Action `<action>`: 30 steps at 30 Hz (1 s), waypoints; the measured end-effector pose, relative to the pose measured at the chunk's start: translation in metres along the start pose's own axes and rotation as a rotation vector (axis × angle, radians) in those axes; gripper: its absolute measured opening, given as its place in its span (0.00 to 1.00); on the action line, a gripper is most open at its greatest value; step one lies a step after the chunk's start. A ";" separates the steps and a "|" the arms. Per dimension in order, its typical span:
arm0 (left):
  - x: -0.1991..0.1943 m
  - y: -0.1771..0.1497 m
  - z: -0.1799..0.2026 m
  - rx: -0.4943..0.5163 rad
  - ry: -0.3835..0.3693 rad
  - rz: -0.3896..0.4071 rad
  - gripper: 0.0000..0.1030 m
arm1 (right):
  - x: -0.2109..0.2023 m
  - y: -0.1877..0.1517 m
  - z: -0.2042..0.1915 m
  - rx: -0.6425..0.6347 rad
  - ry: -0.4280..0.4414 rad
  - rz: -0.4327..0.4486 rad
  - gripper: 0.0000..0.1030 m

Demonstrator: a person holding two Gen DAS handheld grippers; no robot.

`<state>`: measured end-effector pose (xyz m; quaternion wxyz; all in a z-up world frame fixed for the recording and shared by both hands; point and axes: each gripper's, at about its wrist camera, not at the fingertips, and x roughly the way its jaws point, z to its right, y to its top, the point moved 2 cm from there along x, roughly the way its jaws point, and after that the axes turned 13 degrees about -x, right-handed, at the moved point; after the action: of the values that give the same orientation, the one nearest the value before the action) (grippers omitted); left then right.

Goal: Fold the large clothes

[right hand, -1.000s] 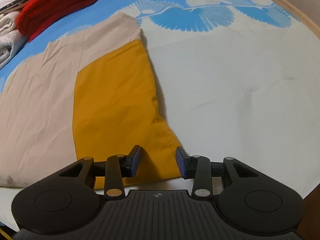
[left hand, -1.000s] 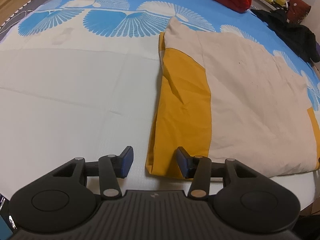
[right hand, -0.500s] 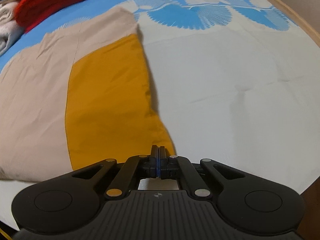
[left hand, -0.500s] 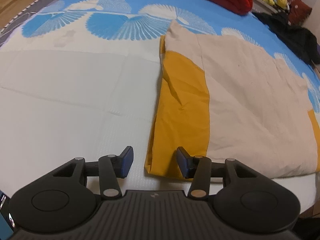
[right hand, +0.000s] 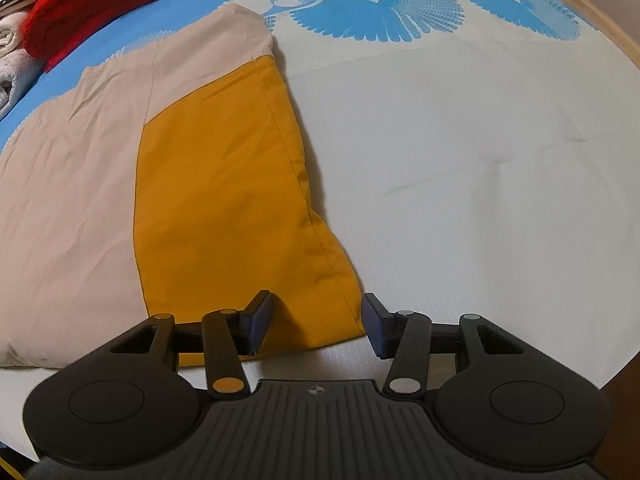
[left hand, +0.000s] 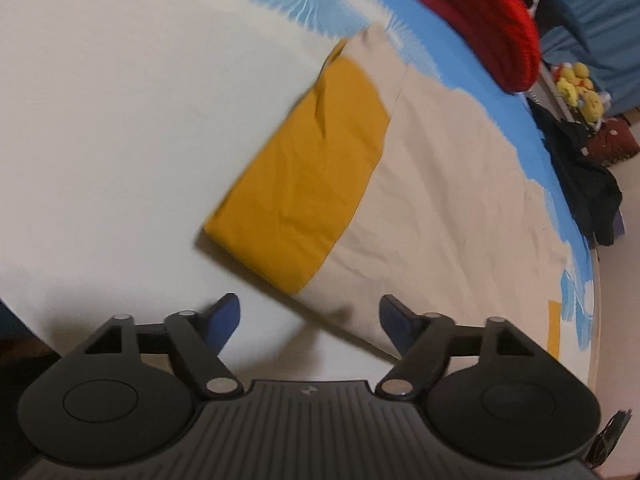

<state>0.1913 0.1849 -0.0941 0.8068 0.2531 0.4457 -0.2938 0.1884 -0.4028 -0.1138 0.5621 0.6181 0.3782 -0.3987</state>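
Observation:
A large beige garment (left hand: 452,184) with mustard-yellow end panels (left hand: 304,184) lies flat, folded, on the bed. My left gripper (left hand: 308,320) is open and empty, lifted back from the near yellow corner, and its view is tilted and blurred. In the right wrist view the same garment (right hand: 68,200) shows its other yellow panel (right hand: 224,200). My right gripper (right hand: 316,320) is open, its fingers straddling the near yellow corner (right hand: 328,312) without holding it.
The bed cover (right hand: 460,160) is white with blue fan prints. A red knit pile (left hand: 472,12) and grey towels (right hand: 10,64) lie at the far side. Dark clothes (left hand: 584,176) and yellow plush toys (left hand: 580,88) sit past the bed's edge.
My right gripper shut on the yellow corner half a second ago and has opened again. My left gripper stayed open, pulled back from the garment and swung so the view tilts.

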 end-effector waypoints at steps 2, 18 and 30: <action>0.011 0.004 -0.002 -0.044 0.006 -0.005 0.80 | 0.003 0.000 -0.001 -0.005 -0.006 -0.009 0.49; 0.029 0.027 -0.012 -0.440 -0.031 0.174 0.36 | 0.005 0.004 -0.001 -0.047 -0.017 0.001 0.04; -0.021 0.019 0.005 -0.208 -0.072 0.207 0.09 | -0.028 -0.002 0.006 -0.062 0.003 0.026 0.01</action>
<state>0.1985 0.1998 -0.0702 0.8701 0.2022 0.4159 -0.1702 0.1751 -0.4092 -0.0893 0.5858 0.6057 0.3831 -0.3784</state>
